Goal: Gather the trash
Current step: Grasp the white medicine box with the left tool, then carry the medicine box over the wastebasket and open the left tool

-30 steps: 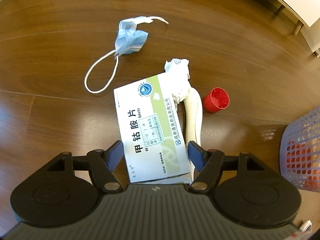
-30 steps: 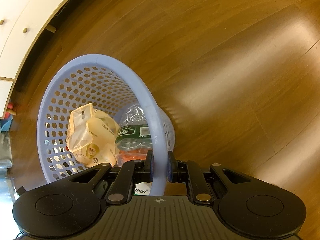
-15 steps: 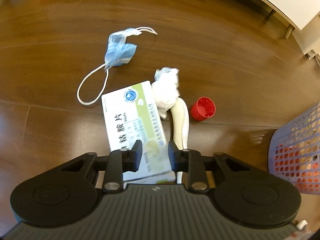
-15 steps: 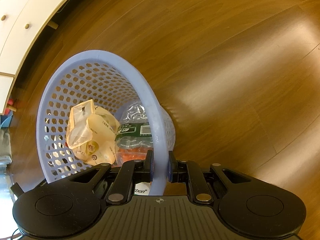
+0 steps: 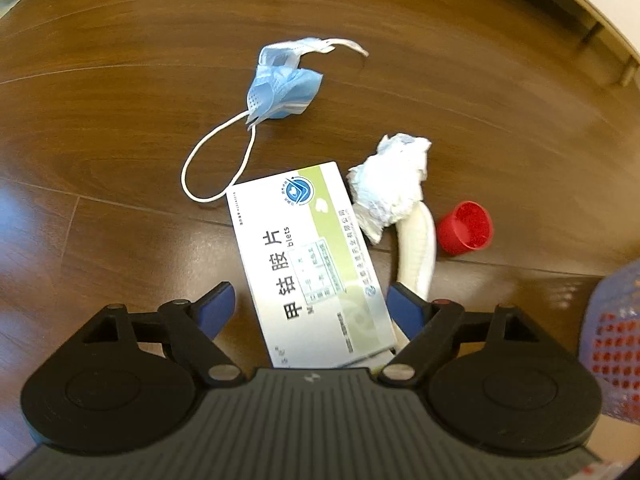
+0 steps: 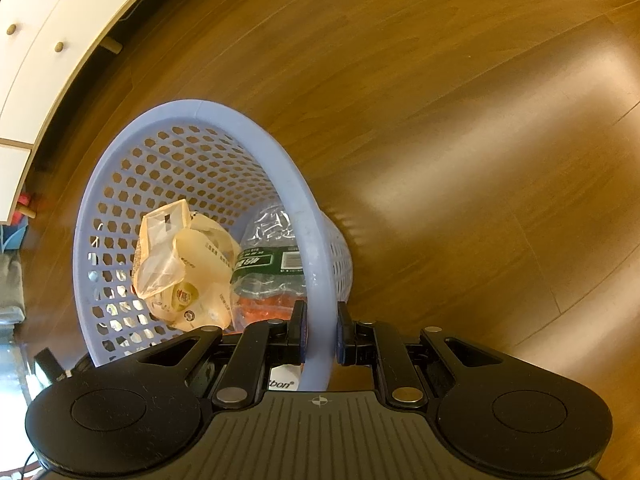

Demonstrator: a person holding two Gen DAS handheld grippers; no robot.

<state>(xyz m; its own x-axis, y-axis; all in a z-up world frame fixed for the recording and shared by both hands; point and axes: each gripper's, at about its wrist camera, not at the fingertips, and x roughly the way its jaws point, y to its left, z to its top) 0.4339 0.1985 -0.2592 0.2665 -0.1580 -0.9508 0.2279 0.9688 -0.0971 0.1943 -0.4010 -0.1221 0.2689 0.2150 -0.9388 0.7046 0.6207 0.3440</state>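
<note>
The job looks part done, I'd say. The lilac basket (image 6: 200, 168) already holds some rubbish: a crumpled yellowish bag (image 6: 180, 268), a squashed clear bottle (image 6: 272, 256) with a green label, and something orange beneath them that I can't make out. The right tongs (image 6: 320, 330) are closed on the basket's rim, one finger inside and one outside the wall, so that hand seems to be steadying or carrying it; the basket looks tipped toward the camera. What is left lies on the wooden floor (image 5: 120, 80) in front of the left tongs (image 5: 310, 306), all close together and just to the left of the basket, whose edge shows at the right of that view. There is a white and green pill box (image 5: 308, 256), flat, printed side up, with Chinese lettering; a wad of white tissue (image 5: 390, 184) touching its far right corner; a pale curved strip (image 5: 418, 252), perhaps a peel, running from under the tissue toward the tongs; a small red cap (image 5: 466, 228) on its side just beside that; and, farther off, a blue face mask (image 5: 280, 90), folded over, its white ear loop trailing back to the box. The left tongs are spread wide and hold nothing, with the near end of the box lying between the fingers, so the box is probably next, leaving five pieces to gather.
</note>
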